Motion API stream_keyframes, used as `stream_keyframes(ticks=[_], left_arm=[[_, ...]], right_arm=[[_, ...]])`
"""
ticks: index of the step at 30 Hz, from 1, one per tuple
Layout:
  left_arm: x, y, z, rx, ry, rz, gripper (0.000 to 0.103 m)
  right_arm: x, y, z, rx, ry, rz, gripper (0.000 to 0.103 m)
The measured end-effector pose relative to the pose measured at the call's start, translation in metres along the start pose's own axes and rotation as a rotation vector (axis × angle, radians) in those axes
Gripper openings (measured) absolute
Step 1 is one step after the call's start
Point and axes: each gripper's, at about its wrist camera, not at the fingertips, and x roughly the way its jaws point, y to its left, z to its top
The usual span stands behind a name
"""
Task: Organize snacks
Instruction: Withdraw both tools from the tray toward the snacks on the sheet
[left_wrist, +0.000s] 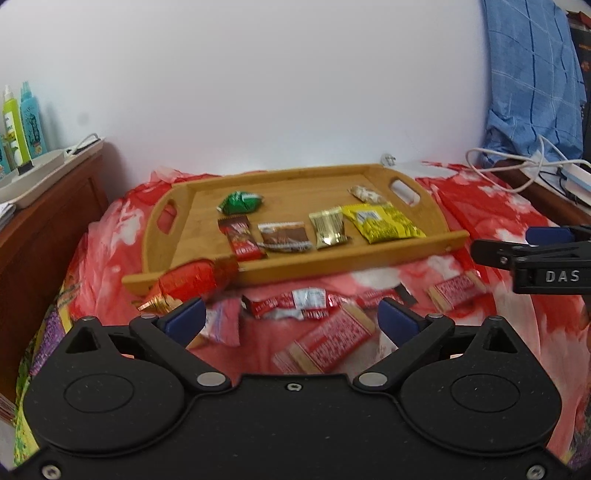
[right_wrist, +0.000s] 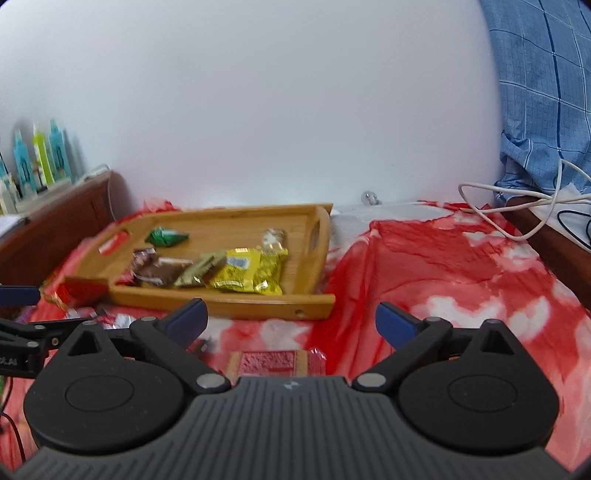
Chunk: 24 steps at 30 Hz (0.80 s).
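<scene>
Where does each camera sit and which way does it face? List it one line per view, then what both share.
Left wrist: sits on the left claw, looking forward and down over loose red snack packets at the wooden tray; its own open fingers show, with the right claw at the right edge.
Right wrist: sits on the right claw, facing the tray from its right; open fingers show.
Shared: tray, yellow packet, red cloth.

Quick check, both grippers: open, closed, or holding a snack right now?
Left gripper: jaws open, nothing held; red snack packets lie loose on the cloth below.
Right gripper: jaws open wide, nothing between them.
</scene>
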Motion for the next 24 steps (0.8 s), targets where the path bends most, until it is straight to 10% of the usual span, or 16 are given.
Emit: stream_keyframes(ticks=[7, 12, 24], left_arm=[[0.005, -0.007, -0.008, 0.06, 0.029, -0.023, 0.055], [0.014, -0.016, -0.008, 0.094, 0.025, -0.013, 0.054], [0.046, -0.033, -0.009, 0.155, 0.129, -0.013, 0.054]], right_arm=[[0.011, 0.011, -0.005, -0.053, 0.055, 0.012, 0.094], [0.018, 0.014, -0.009, -0.06, 0.11, 0.01, 0.077], [0.039, 0.019, -0.016, -0.083, 0.204, 0.035, 0.077]])
